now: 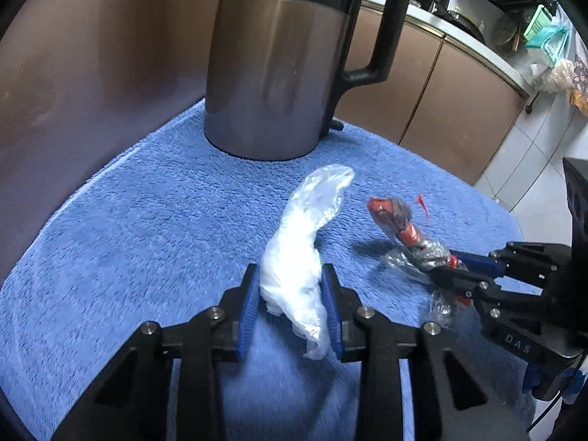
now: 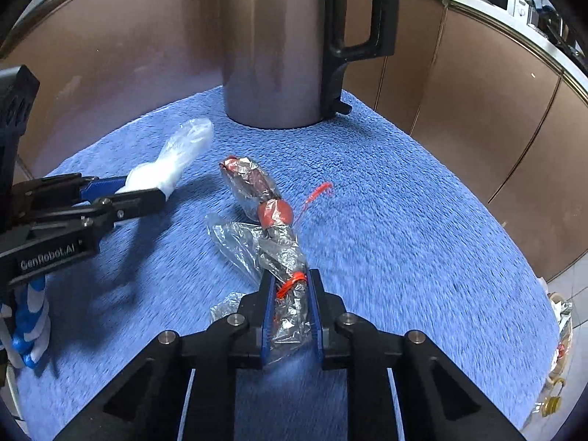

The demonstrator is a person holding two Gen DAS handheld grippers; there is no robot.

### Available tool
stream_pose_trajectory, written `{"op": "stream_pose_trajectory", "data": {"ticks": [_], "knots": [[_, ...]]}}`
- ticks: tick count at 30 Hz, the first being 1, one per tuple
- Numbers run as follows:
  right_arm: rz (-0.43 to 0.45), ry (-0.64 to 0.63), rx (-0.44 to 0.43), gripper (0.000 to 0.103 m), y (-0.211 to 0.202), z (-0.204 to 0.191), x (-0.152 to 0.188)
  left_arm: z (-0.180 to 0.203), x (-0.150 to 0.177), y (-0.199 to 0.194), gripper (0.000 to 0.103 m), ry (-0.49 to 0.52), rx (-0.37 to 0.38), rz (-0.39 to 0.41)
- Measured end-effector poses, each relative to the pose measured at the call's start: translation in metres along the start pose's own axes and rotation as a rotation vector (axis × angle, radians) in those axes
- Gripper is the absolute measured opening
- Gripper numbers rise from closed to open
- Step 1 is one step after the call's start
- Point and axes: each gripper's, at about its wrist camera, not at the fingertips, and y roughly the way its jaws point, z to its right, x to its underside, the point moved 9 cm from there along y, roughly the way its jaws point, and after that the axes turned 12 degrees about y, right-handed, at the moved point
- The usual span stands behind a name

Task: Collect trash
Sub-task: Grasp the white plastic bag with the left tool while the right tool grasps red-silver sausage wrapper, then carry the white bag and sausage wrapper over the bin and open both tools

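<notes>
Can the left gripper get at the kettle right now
Probably not yet. The left gripper is shut on the white plastic wrapper, so its jaws are full. The kettle stands unobstructed beyond it on the blue towel.

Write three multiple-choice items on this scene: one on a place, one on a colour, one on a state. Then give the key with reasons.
1. Where does the kettle stand?
A. at the far edge of the towel
B. between the two tools
C. on the floor

2. What colour is the towel?
A. green
B. blue
C. white

3. What is between the left tool's pads?
A. nothing
B. the red-banded wrapper
C. the white plastic bag

Key: 1 A, it stands beyond both pieces of trash; 2 B, blue pile throughout; 3 C, the white plastic bag sits pinched there, while the right tool grips the red-banded wrapper.
</notes>
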Motion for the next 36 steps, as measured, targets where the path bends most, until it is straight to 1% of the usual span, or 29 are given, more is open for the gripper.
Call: {"op": "stream_pose_trajectory", "data": {"ticks": [8,15,20,24,30,36], "knots": [[0.033,0.023,-0.011,0.016,-0.049,-0.003,0.028,0.011,0.024,-0.049,0.031,0.015,0.006,0.031],[0.063,0.049,-0.010,0.016,-0.099,-0.006,0.062,0.030,0.053,-0.095,0.031,0.029,0.025,0.060],[0.088,0.067,-0.007,0.016,-0.128,-0.009,0.080,0.044,0.066,-0.131,0.031,0.035,0.045,0.091],[0.118,0.105,-0.014,0.016,-0.156,-0.008,0.099,0.055,0.076,-0.156,0.031,0.042,0.052,0.114],[0.154,0.154,-0.008,0.016,-0.189,-0.002,0.125,0.068,0.093,-0.181,0.031,0.047,0.064,0.126],[0.187,0.207,0.002,0.016,-0.215,0.008,0.144,0.080,0.103,-0.197,0.031,0.058,0.074,0.139]]}}
